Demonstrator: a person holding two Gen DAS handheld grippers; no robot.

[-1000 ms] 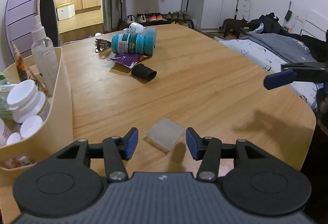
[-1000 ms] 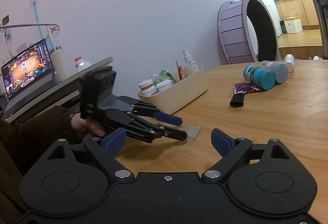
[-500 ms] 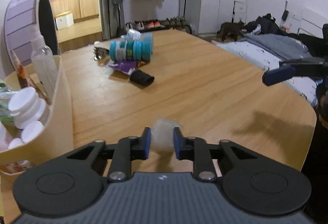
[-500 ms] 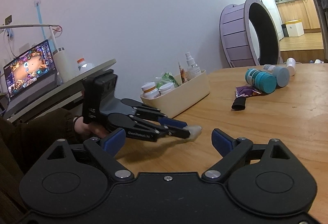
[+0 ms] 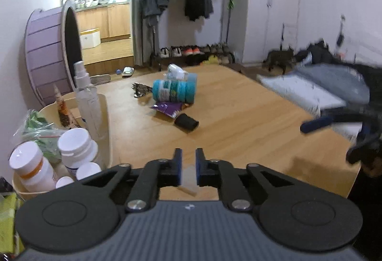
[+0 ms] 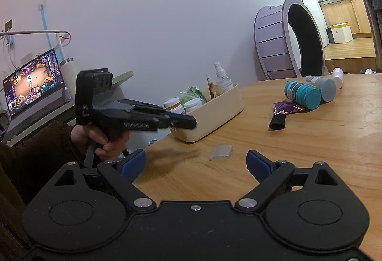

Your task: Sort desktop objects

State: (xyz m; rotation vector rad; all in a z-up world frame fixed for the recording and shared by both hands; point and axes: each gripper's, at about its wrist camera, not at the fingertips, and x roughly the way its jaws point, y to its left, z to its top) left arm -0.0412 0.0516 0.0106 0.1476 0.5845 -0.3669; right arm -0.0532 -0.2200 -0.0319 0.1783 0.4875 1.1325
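Note:
A small translucent flat piece (image 6: 220,152) lies on the wooden table (image 6: 322,141), below and apart from my left gripper (image 6: 191,121), which is raised near the cream bin (image 6: 214,117) with its jaws nearly shut and nothing held. In the left wrist view the piece (image 5: 189,178) shows on the table through the narrow gap of that gripper (image 5: 188,165). My right gripper (image 6: 195,165) is open and empty near the table's front edge.
The bin (image 5: 105,117) holds white pill bottles (image 5: 76,148), a spray bottle (image 5: 84,98) and a green packet. Farther on lie a teal bottle (image 5: 175,91), a purple wrapper (image 5: 167,109), a black sleeve (image 5: 186,122) and a white bottle (image 6: 337,77).
My left gripper shut on the translucent piece, lifted, and the piece slipped out; it now lies on the table while the gripper is raised toward the bin.

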